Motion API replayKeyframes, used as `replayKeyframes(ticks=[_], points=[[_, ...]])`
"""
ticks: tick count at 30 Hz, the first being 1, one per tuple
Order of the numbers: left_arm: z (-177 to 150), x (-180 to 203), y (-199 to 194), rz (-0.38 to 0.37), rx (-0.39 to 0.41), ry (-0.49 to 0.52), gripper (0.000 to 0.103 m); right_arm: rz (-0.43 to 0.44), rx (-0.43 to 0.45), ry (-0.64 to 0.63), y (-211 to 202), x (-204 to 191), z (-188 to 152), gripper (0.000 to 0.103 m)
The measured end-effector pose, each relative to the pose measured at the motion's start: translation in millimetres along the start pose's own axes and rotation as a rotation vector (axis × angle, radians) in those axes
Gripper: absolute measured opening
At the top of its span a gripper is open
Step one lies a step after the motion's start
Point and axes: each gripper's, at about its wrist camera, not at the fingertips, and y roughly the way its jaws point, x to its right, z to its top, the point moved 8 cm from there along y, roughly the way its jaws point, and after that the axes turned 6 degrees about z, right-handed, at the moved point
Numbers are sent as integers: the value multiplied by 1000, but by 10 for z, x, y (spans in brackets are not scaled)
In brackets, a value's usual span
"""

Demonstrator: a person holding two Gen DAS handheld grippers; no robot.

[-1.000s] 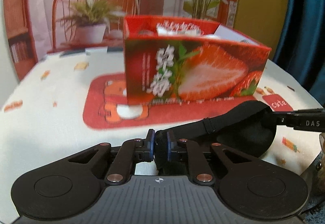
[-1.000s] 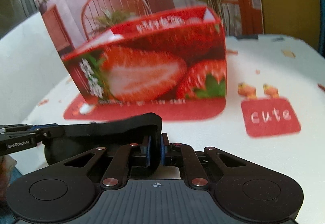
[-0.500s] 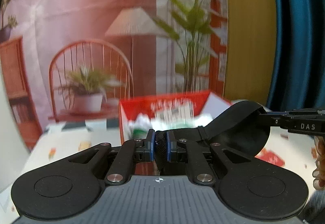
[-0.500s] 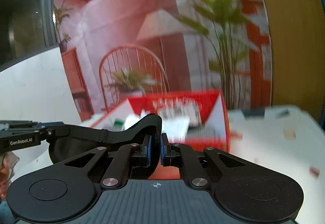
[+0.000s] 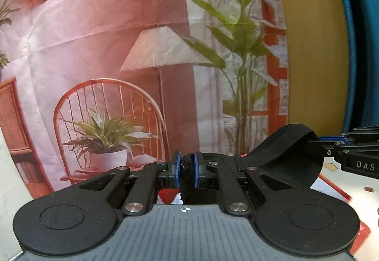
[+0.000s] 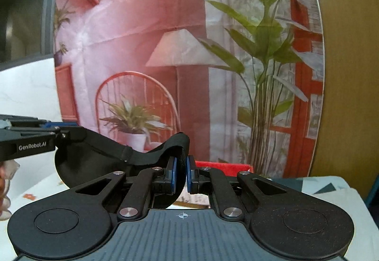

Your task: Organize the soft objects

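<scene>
Two claws in view, one black sleep mask stretched between them.

Left wrist view, lower centre: left claw [image 5: 187, 174] clenched on the mask's ribbed elastic strap, blue pads pressing from both sides. Sleep mask [image 5: 291, 154] running from there to the right of the frame, its padded cup at centre right. Right edge, mid-height: right claw's fingers [image 5: 355, 154] entering from the side, gripping the cup's far edge; "DAS" readable in white lettering, remainder cut off by the frame.

Right wrist view, lower centre: right claw [image 6: 181, 178] clenched on one end of the sleep mask [image 6: 78, 161], fabric pinched between the blue pads. Left edge, mid-height: left claw [image 6: 64, 133] holding the opposite end; "GenRobot.AI" readable on its side.

Mask held clear above the tabletop [image 6: 331, 187], suspended between both claws.

Beyond the claws, right wrist view: one red box [image 6: 222, 165], only its top edge visible just above the right claw. Contents cannot be told.

Farthest back, both views: one printed backdrop [image 5: 106, 47] showing one lamp, one wooden chair, one potted plant on the chair and one tall leafy plant.
</scene>
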Motion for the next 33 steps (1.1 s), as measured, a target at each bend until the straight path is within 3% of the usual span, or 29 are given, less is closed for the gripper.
replayKeyframes(ticks=[6,15,18,23,26,28,33], points=[[-63,-7,494,3,-62,-18,12,-34,-58,-16,456,199,-58,8],[-491,42,1017,-29,-256,-14,13,-64,-252,40,921,446,-421,8],[-577,39,1082,-42,-290,-11,20,-76,-285,77,973,516,-507,10],[-575,-1,1058,-53,-295,-32,70,-86,-306,93,988,555,-539,21],[-533,12,1001,-51,-285,-23,84,-90,-304,80,975,541,-521,30],[-525,18,961,-51,-285,-26,91,-93,-301,77,948,526,-505,43],[-544,28,858,-56,-305,-40,99,-94,-305,76,857,477,-463,66]])
